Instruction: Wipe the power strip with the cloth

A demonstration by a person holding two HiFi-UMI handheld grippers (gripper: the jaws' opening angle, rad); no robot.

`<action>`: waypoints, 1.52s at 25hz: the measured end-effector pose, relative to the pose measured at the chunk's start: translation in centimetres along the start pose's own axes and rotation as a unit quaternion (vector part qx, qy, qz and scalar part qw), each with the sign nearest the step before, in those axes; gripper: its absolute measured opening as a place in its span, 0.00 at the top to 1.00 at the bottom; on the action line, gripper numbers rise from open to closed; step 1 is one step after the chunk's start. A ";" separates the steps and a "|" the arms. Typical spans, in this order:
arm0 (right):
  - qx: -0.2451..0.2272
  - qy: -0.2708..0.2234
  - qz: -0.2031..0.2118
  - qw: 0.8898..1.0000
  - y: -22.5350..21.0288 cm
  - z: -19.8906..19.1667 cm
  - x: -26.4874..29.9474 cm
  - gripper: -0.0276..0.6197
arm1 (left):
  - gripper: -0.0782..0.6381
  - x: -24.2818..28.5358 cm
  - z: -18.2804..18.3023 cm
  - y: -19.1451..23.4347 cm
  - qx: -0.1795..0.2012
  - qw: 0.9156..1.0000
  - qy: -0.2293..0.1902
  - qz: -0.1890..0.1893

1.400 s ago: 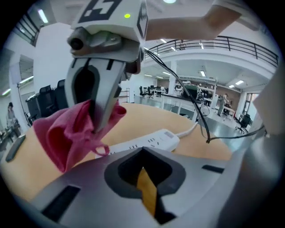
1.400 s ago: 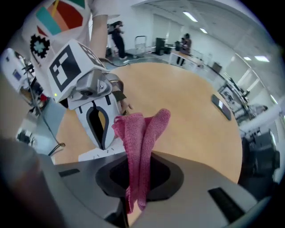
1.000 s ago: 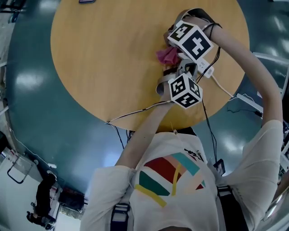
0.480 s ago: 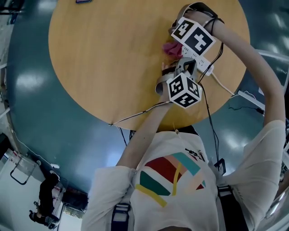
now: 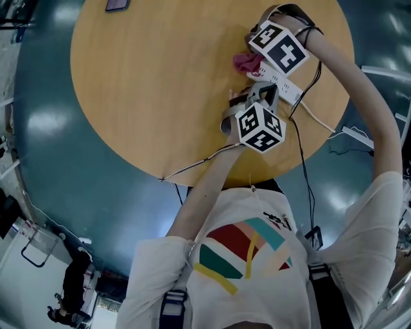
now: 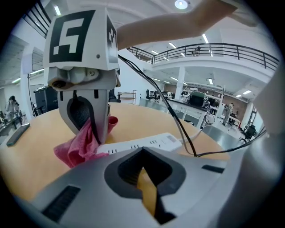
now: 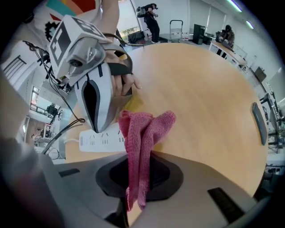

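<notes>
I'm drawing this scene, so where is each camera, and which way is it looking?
Head view: on the person's head, looking steeply down at the round wooden table; both arms and shirt show.
Left gripper view: on the left gripper, facing the white power strip; an arm crosses above.
Right gripper view: on the right gripper, facing down at its clamped pink knitted cloth; a hand shows.
Both gripper views share strip and cloth.

power strip (image 5: 290, 94) partly covered, dark object (image 5: 117, 4) cropped at top edge

Pink-red knit cloth (image 7: 142, 133); white power strip (image 7: 100, 139); light tan wood table (image 5: 148, 83); glossy teal floor (image 5: 51, 128).
</notes>
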State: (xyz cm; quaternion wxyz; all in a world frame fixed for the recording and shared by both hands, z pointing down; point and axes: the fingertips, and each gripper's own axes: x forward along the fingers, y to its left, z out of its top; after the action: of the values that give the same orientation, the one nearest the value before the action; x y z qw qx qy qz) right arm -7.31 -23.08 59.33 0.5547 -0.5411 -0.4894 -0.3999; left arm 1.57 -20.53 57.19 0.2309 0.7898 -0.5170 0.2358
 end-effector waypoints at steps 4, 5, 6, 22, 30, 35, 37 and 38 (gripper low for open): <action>0.082 -0.051 -0.060 0.993 -0.2 2.3 -0.9 0.90 | 0.83 -2.0 -0.6 -1.1 -0.015 1.000 -0.013 -0.023; 0.124 -0.081 -0.087 0.985 -0.8 3.0 -2.1 0.90 | 0.83 -3.4 0.2 -0.6 -0.033 0.999 -0.038 -0.019; 0.173 -0.117 -0.118 0.971 -1.6 3.5 -3.8 0.90 | 0.83 -5.1 1.3 0.5 -0.057 0.996 -0.067 -0.011; 0.656 -0.413 -0.580 0.250 9.9 12.5 -24.9 0.90 | 0.83 -30.0 11.0 8.1 -0.064 0.947 -0.311 0.051; 0.675 -0.387 -0.594 0.204 15.6 21.8 -20.5 0.90 | 0.83 -32.1 7.2 2.4 -0.028 0.952 -0.303 0.034; 0.665 -0.407 -0.595 0.195 17.6 24.5 -20.0 0.90 | 0.83 -32.6 5.9 -0.6 -0.025 0.953 -0.301 0.029; 0.662 -0.411 -0.596 0.193 18.4 25.2 -20.2 0.90 | 0.83 -33.0 6.1 -1.7 -0.021 0.953 -0.302 0.027; 0.662 -0.409 -0.597 0.196 18.6 25.4 -20.3 0.90 | 0.83 -33.2 6.2 -2.0 -0.020 0.952 -0.303 0.026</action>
State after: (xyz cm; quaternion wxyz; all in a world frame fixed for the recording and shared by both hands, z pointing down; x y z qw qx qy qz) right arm 3.89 2.17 33.99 0.0281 0.3897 -0.9104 0.1358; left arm -7.48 -0.09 31.85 0.0730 0.8054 -0.5880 -0.0189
